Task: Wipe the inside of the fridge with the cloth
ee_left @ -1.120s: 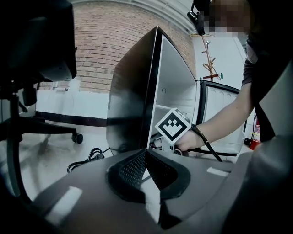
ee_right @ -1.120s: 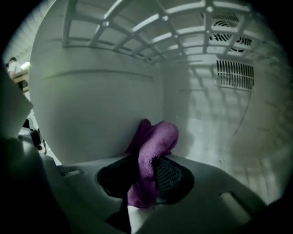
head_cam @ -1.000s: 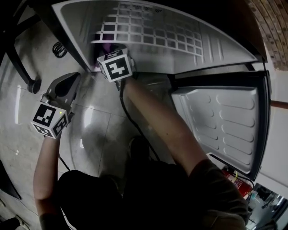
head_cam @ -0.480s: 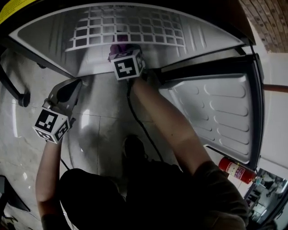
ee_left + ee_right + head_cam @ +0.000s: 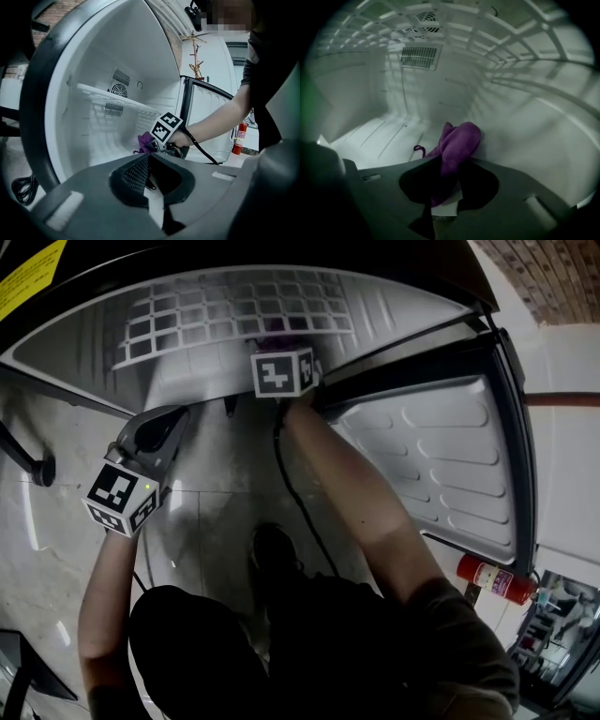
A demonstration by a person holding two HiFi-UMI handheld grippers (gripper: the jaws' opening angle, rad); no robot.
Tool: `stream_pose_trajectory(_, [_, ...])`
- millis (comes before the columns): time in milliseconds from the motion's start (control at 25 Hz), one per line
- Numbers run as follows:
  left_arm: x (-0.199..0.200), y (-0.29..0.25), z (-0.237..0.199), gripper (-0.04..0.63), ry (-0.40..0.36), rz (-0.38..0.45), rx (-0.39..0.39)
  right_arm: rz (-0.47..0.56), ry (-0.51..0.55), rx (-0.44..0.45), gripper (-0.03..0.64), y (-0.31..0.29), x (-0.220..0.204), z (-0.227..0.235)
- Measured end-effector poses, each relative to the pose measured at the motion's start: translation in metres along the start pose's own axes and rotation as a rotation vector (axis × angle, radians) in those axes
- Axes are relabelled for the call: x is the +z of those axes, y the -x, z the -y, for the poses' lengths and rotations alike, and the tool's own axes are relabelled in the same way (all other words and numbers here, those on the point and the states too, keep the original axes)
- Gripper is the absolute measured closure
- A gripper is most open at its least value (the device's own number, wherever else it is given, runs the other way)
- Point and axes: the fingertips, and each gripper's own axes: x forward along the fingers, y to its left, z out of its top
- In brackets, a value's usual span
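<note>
Cloth (image 5: 458,140) clamped in right tongs (image 5: 446,185); right arm (image 5: 349,493) stretched deep into fridge (image 5: 187,376) | left tongs (image 5: 149,180) closed, empty; held low outside the fridge

The cloth (image 5: 457,150) at mid-frame is purple against the white walls of the fridge (image 5: 525,140). The shelf (image 5: 234,306) is a white grid. The left gripper (image 5: 149,157) and right gripper (image 5: 446,164) are dark grey, and their cubes carry black-and-white squares. At lower right is a red fire extinguisher (image 5: 495,579), and at upper left a yellow label (image 5: 26,277).
</note>
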Motion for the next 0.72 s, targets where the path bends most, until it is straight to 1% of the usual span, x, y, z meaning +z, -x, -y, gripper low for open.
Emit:
stream_pose_trajectory(80, [-0.001, -0.003, 0.001, 0.578, 0.006, 0.003, -0.002, 0.014, -0.062, -0.001, 0.534, 0.004, 0.0, 0.008])
stream_pose_trajectory(200, [-0.002, -0.005, 0.005, 0.578, 0.02, 0.012, -0.006, 0.067, -0.152, 0.013, 0.534, 0.024, 0.002, 0.01])
stream_pose_trajectory(240, [-0.002, -0.006, 0.007, 0.578, 0.02, 0.016, -0.013, 0.111, -0.192, 0.018, 0.532, 0.035, 0.008, 0.011])
stream_pose_trajectory(320, [0.001, -0.007, 0.012, 0.578, 0.013, 0.02, -0.027, 0.236, -0.273, 0.039, 0.533, 0.057, 0.031, 0.014])
stream_pose_trajectory(360, [0.002, -0.008, 0.013, 0.578, 0.008, 0.022, -0.032, 0.28, -0.31, 0.045, 0.532, 0.064, 0.04, 0.016])
stream_pose_trajectory(400, [0.004, -0.008, 0.014, 0.578, 0.006, 0.025, -0.035, 0.3, -0.343, 0.046, 0.532, 0.069, 0.045, 0.02])
stream_pose_trajectory(600, [0.009, -0.006, 0.012, 0.578, 0.01, 0.043, -0.025, 0.25, -0.471, 0.023, 0.535, 0.053, 0.046, 0.038])
stream_pose_trajectory(720, [0.008, -0.001, 0.009, 0.578, 0.012, 0.042, -0.015, 0.273, -0.571, 0.052, 0.537, 0.045, 0.05, 0.039])
